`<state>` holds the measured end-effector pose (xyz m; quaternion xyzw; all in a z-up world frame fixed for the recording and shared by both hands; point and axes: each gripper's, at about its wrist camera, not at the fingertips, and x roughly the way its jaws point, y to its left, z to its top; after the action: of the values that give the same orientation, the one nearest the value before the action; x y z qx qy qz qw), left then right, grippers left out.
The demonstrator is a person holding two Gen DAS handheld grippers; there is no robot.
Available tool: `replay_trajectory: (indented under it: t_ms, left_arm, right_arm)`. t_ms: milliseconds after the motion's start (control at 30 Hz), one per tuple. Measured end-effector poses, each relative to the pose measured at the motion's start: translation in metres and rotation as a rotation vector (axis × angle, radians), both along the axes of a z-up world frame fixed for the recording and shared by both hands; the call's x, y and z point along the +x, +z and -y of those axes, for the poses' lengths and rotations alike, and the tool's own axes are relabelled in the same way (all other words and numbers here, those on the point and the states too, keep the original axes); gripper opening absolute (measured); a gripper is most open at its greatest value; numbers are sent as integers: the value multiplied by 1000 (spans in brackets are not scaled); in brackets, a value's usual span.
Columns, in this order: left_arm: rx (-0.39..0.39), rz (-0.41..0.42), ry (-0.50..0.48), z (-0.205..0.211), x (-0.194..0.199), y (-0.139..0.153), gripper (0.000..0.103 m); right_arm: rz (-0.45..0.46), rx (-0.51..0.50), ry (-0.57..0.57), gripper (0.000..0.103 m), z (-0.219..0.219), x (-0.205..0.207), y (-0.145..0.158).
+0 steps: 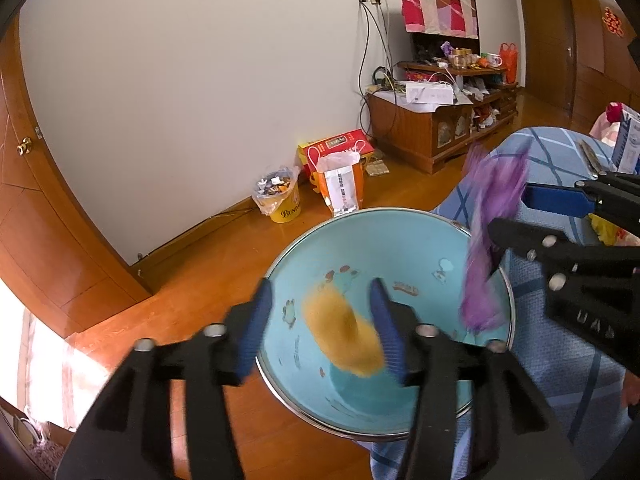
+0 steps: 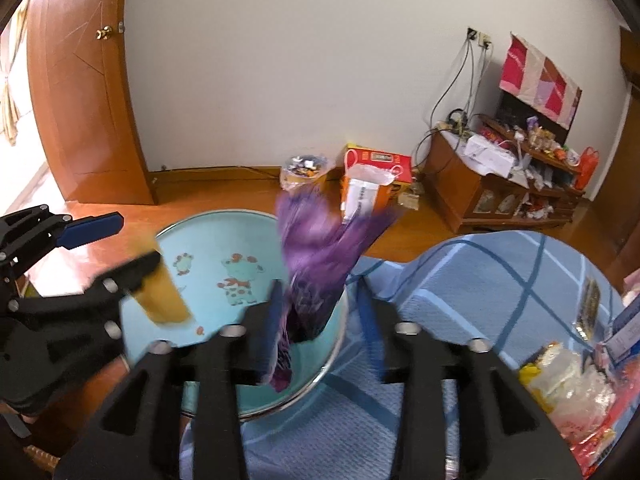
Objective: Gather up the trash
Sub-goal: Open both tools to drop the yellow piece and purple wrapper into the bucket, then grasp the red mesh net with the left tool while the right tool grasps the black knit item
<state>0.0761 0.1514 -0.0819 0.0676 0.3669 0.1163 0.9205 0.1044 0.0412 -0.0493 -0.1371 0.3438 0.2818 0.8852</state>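
Observation:
A light blue basin (image 1: 420, 240) with cartoon prints stands at the edge of a blue checked bed; it also shows in the right wrist view (image 2: 224, 236). My left gripper (image 1: 320, 328) is open above the basin, and a blurred orange wrapper (image 1: 344, 332) sits between its fingers, apart from the left pad. The orange wrapper also shows in the right wrist view (image 2: 162, 288). My right gripper (image 2: 322, 320) is open over the basin's right rim. A blurred purple wrapper (image 2: 320, 256) hangs by its left finger; it also shows in the left wrist view (image 1: 492, 240).
Several wrappers (image 2: 568, 380) lie on the blue checked bed cover (image 2: 480, 280) at the right. A yellow bin (image 1: 280, 196) with trash, a paper bag (image 1: 340, 188) and a red box (image 1: 340, 146) stand by the wall. A wooden cabinet (image 1: 432, 124) stands behind.

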Motion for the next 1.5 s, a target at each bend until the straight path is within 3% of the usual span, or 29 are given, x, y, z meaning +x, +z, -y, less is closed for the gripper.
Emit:
replay_trajectory:
  t_ms: [67, 300, 367, 600, 833, 1000, 1167, 1367, 1433, 1500]
  left_arm:
    - [-9, -8, -10, 2, 1, -2, 59]
    - [5, -6, -10, 11, -1, -5, 87]
    - [6, -6, -17, 13, -2, -6, 88]
    - [-19, -28, -94, 44, -4, -14, 88]
    - [-29, -48, -230, 113, -6, -21, 88]
    - [-62, -30, -303, 160, -4, -11, 88]
    - [-91, -19, -360, 205, -6, -3, 88]
    - [-80, -55, -421, 247, -11, -19, 88]
    - [-80, -85, -444, 256, -11, -29, 85]
    - [-92, -118, -477, 264, -12, -38, 60]
  right_arm:
    - [-4, 2, -3, 49, 0, 0, -2]
    - [0, 14, -31, 57, 11, -4, 2]
    - [18, 2, -49, 59, 21, -9, 7]
    - [75, -19, -168, 61, 91, -33, 21]
    - [86, -49, -452, 62, 218, -62, 17]
    - [65, -73, -652, 62, 304, -71, 5]
    - [54, -62, -730, 62, 346, -88, -6]
    - [34, -24, -780, 62, 378, -114, -23]
    - [29, -3, -790, 62, 383, -119, -27]
    - [24, 27, -793, 62, 386, -122, -32]
